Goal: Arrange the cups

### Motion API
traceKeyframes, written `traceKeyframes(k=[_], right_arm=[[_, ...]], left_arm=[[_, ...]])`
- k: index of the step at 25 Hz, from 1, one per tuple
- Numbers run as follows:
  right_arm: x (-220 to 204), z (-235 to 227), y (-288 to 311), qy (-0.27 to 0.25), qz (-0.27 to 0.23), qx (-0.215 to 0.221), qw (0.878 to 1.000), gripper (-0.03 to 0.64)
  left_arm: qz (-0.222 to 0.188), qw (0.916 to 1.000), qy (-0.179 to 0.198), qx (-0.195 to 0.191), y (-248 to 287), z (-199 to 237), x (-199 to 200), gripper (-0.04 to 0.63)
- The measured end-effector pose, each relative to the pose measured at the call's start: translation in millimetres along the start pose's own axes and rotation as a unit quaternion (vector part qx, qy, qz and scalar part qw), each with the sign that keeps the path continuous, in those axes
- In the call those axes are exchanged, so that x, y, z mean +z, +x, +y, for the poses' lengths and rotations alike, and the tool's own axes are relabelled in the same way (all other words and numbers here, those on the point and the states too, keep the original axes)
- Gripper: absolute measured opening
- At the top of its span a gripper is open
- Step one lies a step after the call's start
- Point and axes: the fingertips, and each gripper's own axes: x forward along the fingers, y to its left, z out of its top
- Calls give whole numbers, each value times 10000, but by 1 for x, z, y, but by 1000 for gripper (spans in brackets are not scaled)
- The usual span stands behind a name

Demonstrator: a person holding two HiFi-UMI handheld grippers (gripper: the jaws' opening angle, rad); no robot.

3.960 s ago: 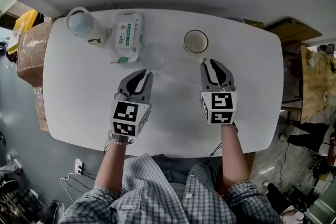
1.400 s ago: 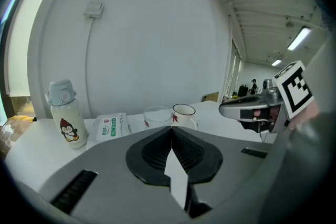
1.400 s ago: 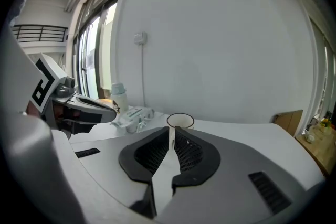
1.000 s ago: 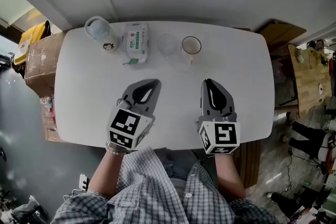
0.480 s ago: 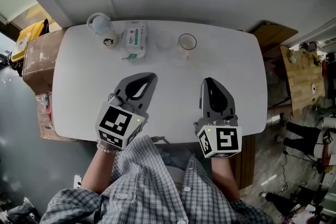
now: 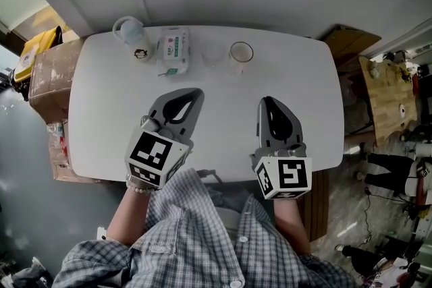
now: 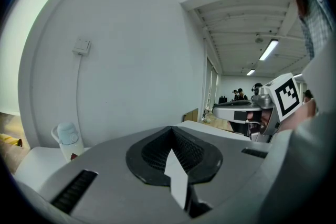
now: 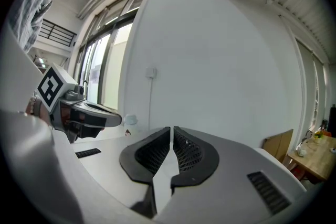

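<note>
Jaws together and empty on left gripper and right gripper, low by the counter's near edge. Clear cup just beside white cup along the far edge. Tight pairing there: easy to clip one while reaching for the other.

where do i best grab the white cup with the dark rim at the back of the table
Likely the rim on its right side, from above: one jaw inside the mouth, one outside. The round white cup with the dark rim stands upright, mouth open, with a clear glass cup close on its left. The right gripper, shut now, must open first.
</note>
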Motion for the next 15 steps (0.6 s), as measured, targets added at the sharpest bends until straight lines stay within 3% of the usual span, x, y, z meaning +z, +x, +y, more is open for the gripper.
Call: traceKeyframes(k=[15], right_arm=[[-2,4,-8,-100,83,-88,9999,35]], left_arm=[[-36,9999,3,-117,-3,-6,-2,10]])
